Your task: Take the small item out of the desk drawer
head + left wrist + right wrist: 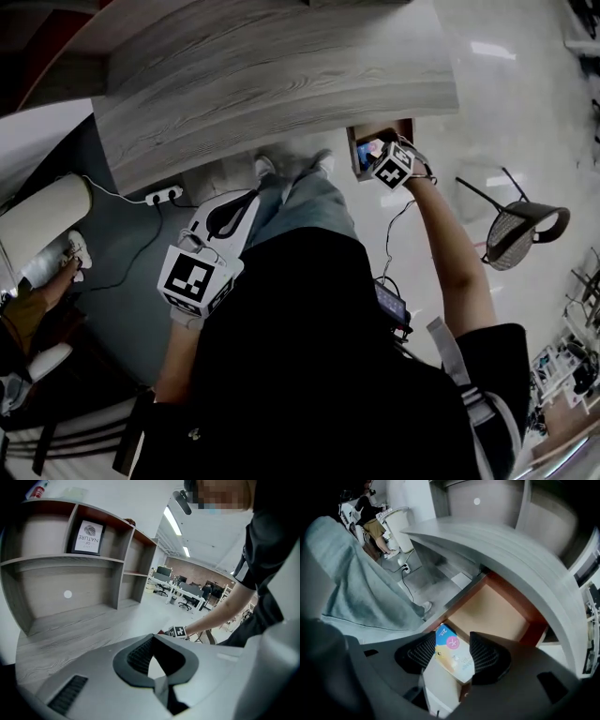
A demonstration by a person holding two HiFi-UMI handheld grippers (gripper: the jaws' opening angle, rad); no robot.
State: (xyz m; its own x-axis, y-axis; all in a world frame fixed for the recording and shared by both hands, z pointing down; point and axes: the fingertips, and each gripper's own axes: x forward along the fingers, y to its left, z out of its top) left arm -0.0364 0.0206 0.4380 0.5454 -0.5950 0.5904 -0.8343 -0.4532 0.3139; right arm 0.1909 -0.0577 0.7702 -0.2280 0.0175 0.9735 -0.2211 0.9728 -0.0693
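The wooden desk drawer (497,611) stands pulled open under the grey desk top (511,545). A small blue and yellow box (454,660) lies at the drawer's near corner. My right gripper (452,644) is open around it, one ribbed pad on each side, and I see no firm press on it. In the head view the right gripper (382,157) reaches into the drawer (354,150) at the desk's right end. My left gripper (225,217) hangs in front of the person's body, away from the drawer; its jaws (154,637) are shut on nothing.
The grey desk (281,75) carries an open shelf unit (70,573) with a framed card. A black mesh chair (520,230) stands right of the drawer. A power strip (164,195) and cables lie on the floor under the desk. Another person sits at the left (37,300).
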